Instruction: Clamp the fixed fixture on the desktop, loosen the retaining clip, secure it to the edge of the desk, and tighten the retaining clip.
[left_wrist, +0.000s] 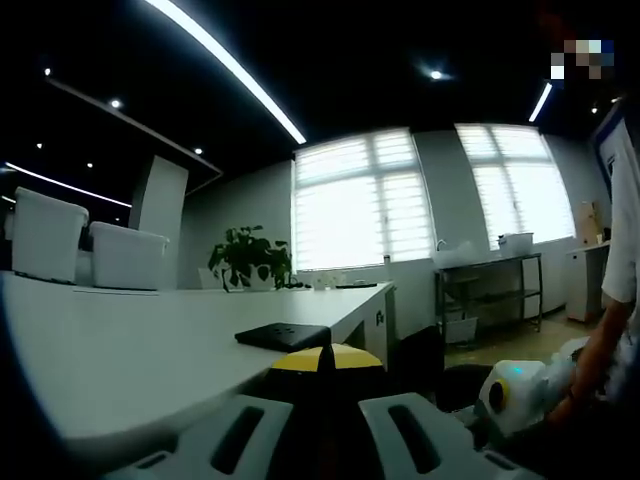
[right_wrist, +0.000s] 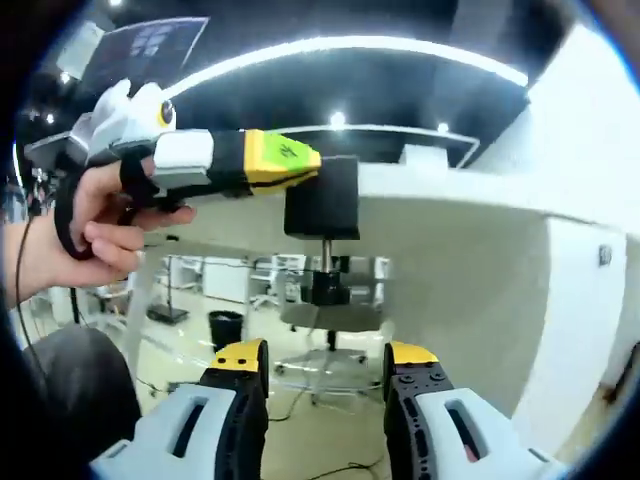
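Left tool (right_wrist: 300, 165) seemingly clenched on fixture (right_wrist: 322, 215) at desk (right_wrist: 480, 250) edge, screw axis vertical; right tool (right_wrist: 325, 365) released

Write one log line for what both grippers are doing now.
left gripper: shut on black clamp at desk edge | right gripper: open, below clamp screw

Left gripper view sits at desk-edge height, looks along the white desk (left_wrist: 150, 340) toward windows (left_wrist: 365, 200) at 12 o'clock, fixture (left_wrist: 283, 335) close ahead. Right gripper view looks up from under the desk edge; same fixture (right_wrist: 322, 215) at 12, left gripper (right_wrist: 300, 165) at 10–11, near.
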